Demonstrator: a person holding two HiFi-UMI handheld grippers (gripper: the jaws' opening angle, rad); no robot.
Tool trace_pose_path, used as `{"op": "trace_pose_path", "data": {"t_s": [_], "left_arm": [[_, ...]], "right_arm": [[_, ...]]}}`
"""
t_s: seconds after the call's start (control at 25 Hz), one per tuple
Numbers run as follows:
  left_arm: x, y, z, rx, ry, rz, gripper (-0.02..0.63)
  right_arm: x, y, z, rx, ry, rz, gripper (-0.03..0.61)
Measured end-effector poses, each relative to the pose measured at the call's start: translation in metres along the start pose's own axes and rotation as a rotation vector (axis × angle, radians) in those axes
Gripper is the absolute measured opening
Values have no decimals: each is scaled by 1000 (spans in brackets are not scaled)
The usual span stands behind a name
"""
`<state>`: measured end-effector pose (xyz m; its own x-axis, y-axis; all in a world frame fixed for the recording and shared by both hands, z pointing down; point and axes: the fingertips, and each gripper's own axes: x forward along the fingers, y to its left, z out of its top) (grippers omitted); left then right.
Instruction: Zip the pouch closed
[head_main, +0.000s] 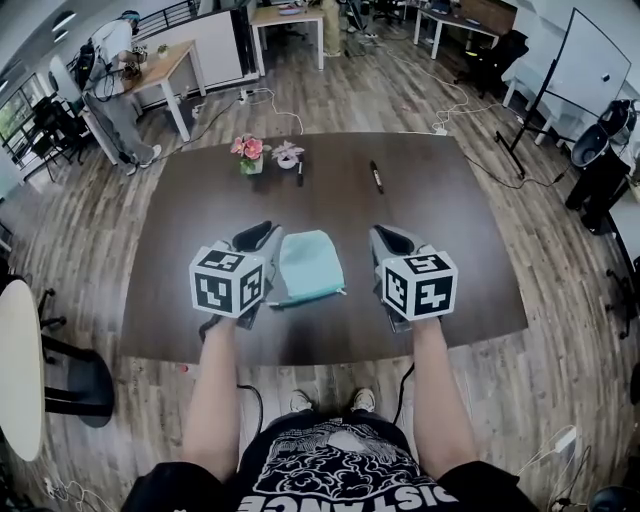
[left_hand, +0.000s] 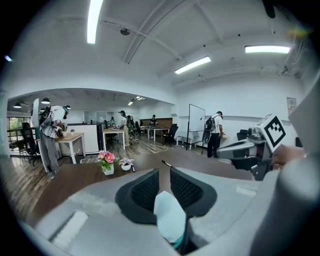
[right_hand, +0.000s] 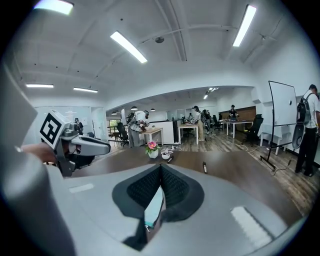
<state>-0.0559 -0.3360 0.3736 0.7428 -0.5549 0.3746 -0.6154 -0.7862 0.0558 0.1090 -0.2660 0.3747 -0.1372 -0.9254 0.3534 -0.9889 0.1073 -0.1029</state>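
Now left claw (head_main: 258, 236) and right claw (head_main: 386, 237) pinch the pouch (head_main: 308, 263).

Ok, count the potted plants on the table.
2. The pink-flowered plant stands near the table's far edge; the smaller white-potted plant sits just right of it. None seems hidden.

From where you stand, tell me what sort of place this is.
Most likely an open-plan office: several desks, a whiteboard on a stand and dark office chairs stand around the room, with long strip lights on the ceiling.
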Motion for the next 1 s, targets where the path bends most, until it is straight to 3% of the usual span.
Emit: {"op": "trace_pose_path", "data": {"t_s": [0.32,1.0], "left_arm": [[-7,1,1,32,-10,19,34],[-5,2,0,42,-15,30,5]], "right_arm": [[-10,7,22,-18,-87,-5,0],[1,18,25,-47,-90,21,-2]]}}
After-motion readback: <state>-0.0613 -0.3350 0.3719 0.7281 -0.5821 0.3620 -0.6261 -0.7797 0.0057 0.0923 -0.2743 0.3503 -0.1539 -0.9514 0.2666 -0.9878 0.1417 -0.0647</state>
